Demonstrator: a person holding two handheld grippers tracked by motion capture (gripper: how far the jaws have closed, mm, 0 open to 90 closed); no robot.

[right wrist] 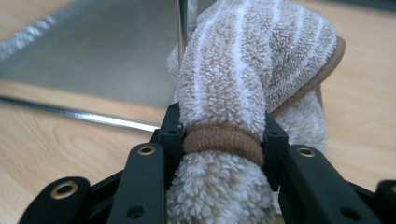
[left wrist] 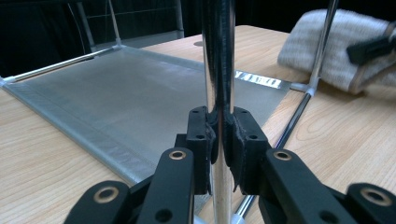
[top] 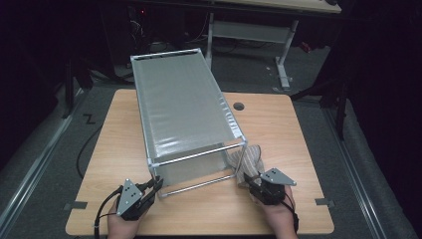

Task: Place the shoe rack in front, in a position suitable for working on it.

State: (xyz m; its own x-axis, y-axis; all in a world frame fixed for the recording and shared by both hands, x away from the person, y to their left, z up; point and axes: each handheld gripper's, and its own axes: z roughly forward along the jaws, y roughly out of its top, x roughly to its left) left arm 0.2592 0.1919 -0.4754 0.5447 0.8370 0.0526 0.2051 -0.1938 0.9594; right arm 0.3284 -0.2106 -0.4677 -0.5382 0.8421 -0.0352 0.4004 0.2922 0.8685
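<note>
**On a wooden table: two grippers, a metal rack and a towel**

Near the table's front edge, a person's two hands each hold a black two-jaw gripper. A wooden table (top: 298,149) fills the middle of the high view, with dark floor around all its sides. A tall chrome-framed rack (top: 184,109) with grey mesh panels stands on it, running from the near middle towards the far left corner. Bare tabletop lies open to the left and right of the rack, and a narrower strip lies between the rack and the near edge, where the hands are. A small round hole (top: 239,106) sits in the tabletop just right of the rack, towards the far side.

The left gripper (top: 155,185) is at the rack's near left corner. Its jaws are closed tight on the upright chrome post (left wrist: 218,70) there, pads pressing both sides of it.

The right gripper (top: 253,180) is at the rack's near right corner. Its jaws are partly closed around a bunched beige towel with white stripes (right wrist: 243,70), which bulges out above the pads. The towel rests against the near right post (right wrist: 183,18).

The rack's inside, as far as it can be seen, holds nothing.
</note>
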